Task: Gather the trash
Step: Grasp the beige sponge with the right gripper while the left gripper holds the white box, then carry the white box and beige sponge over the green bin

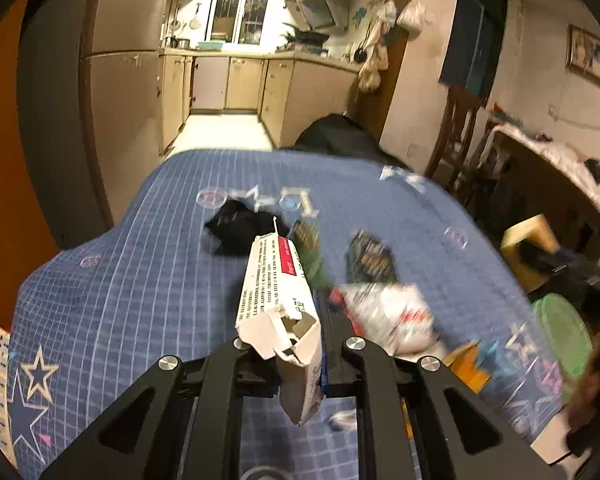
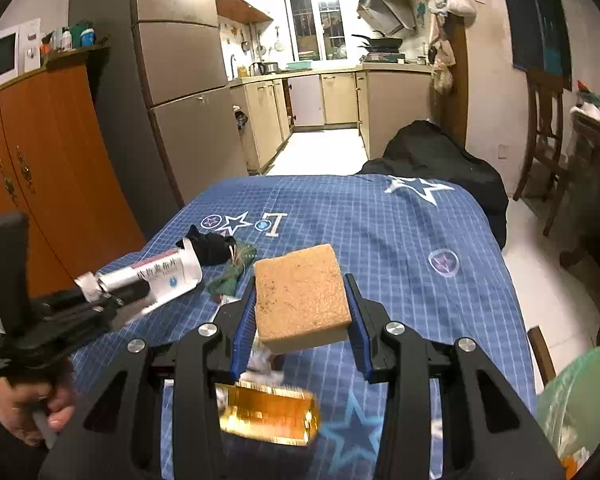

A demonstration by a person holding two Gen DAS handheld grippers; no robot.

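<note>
My left hand-held gripper (image 1: 296, 344) is clamped on a white medicine carton (image 1: 278, 280) with a red band and a torn-open near end; the carton lies lengthwise between the fingers and juts past them over the desk (image 1: 120, 280), which is covered by a blue checked cloth with star prints. In the right wrist view the same carton (image 2: 168, 274) is seen from the side, held in the left hand-held gripper (image 2: 116, 300) above the left part of the desk (image 2: 420, 280), with my left hand (image 2: 28, 404) on the handle.

My right hand-held gripper (image 2: 300, 316) is clamped on a tan sponge block (image 2: 302, 300), its blue finger pads (image 2: 246, 328) pressing both sides; the block is lifted clear of the cloth.

Trash lying on the desk: a black crumpled piece (image 1: 240, 226) at the far middle, a green scrap (image 2: 232, 276) just beside it, two dark printed wrappers (image 1: 370, 258) near the centre, a crumpled silver-and-red wrapper (image 1: 392, 316) to the right of the carton, and a shiny gold wrapper (image 2: 270, 416) beneath the right hand-held gripper. A bin lined with a green bag (image 2: 580, 400) stands off the right edge of the desk; it is blurred in the left wrist view.
</note>
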